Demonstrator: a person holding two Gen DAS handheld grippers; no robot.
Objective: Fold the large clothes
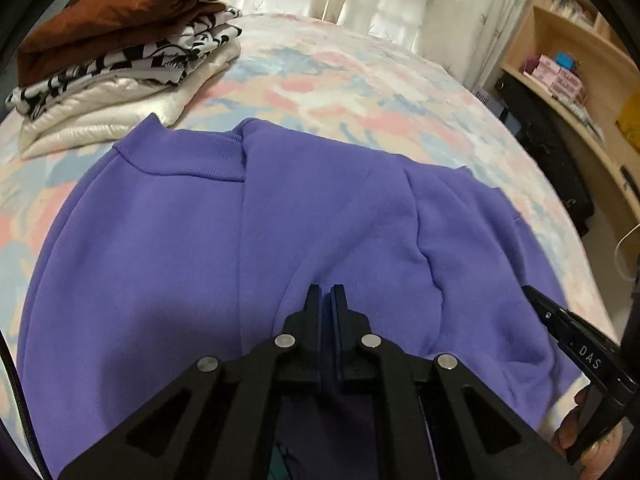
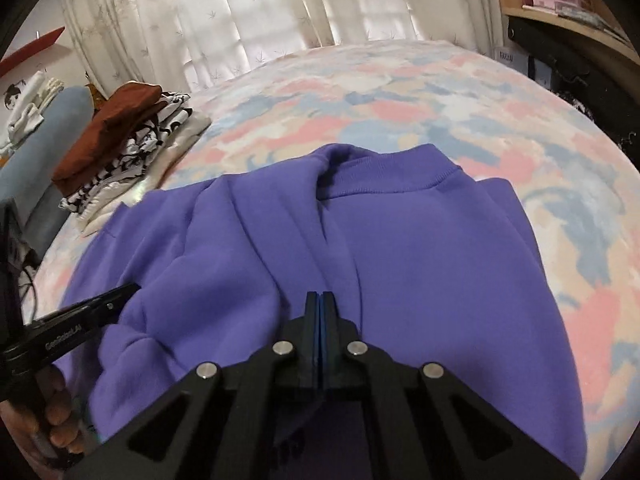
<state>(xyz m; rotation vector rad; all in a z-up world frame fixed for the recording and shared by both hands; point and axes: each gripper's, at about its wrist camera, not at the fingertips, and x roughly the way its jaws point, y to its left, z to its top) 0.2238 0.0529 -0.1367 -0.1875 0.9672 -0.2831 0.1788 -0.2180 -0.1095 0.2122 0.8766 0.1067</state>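
Under both tongs, left (image 1: 326,292) and right (image 2: 319,298) together; sweatshirt (image 1: 160,248) hem hidden.

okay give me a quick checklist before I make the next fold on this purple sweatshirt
1. Purple sweatshirt lies on the bed, collar away from the cameras: ok.
2. Left gripper shut; whether it pinches cloth: cannot tell.
3. Right gripper shut; whether it pinches cloth: cannot tell.
4. Sweatshirt smooth: not ok, creases run down its middle.
5. Bare bed beyond the collar for the fold: ok.
6. Folded stack apart from the sweatshirt: cannot tell, its lowest garment meets the shoulder in the left view.
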